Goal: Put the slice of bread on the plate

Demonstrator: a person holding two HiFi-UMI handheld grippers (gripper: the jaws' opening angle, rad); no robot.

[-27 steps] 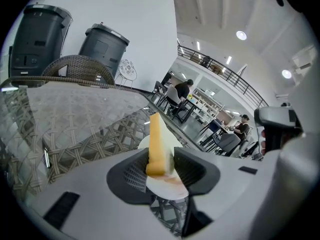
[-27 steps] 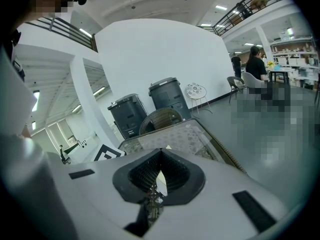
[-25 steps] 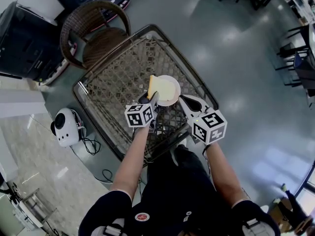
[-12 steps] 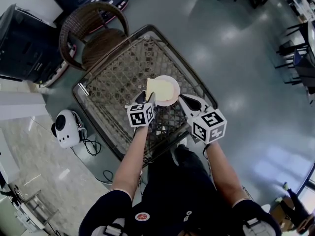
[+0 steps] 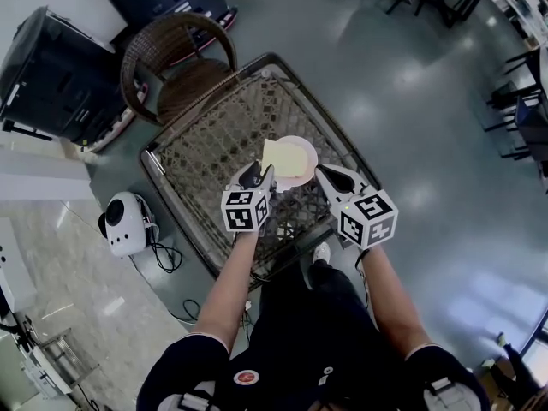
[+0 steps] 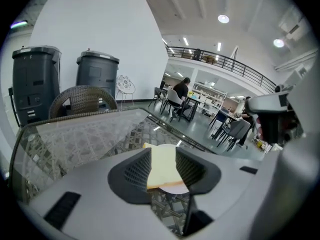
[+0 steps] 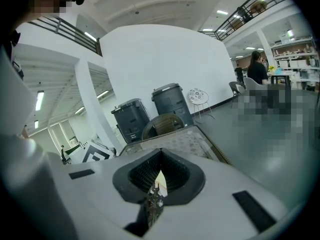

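1. At the far left of the head view, a dark bin (image 5: 51, 75) stands on the floor. Below it a small white device (image 5: 126, 223) lies with its cable.
2. A wicker chair (image 5: 175, 58) sits at the far corner of the lattice-topped table (image 5: 205, 144).
3. The left forearm (image 5: 227, 289) is bare and reaches straight forward over the table's near edge. The marker cube (image 5: 242, 210) faces up.
4. The left gripper (image 5: 259, 173) tilts down toward the plate. Its jaws have just been opening wide, then eased in a little, and now stand apart. In the left gripper view (image 6: 163, 154) the bread shows in the gap between the pads, but neither pad presses on it.
5. The slice of bread (image 5: 284, 155) (image 6: 162, 166) lies flat on the white plate (image 5: 297, 181) (image 6: 176, 188). Its left corner overhangs the rim, just ahead of the left tips.
6. The right gripper (image 5: 323, 172) points at the plate's right edge from just beside it. In the right gripper view (image 7: 159, 173) its jaws are drawn together, with only a thin slit at the tips and nothing held.
7. The right forearm (image 5: 385, 298) angles in from the right, with its cube (image 5: 368, 219) tipped outward.
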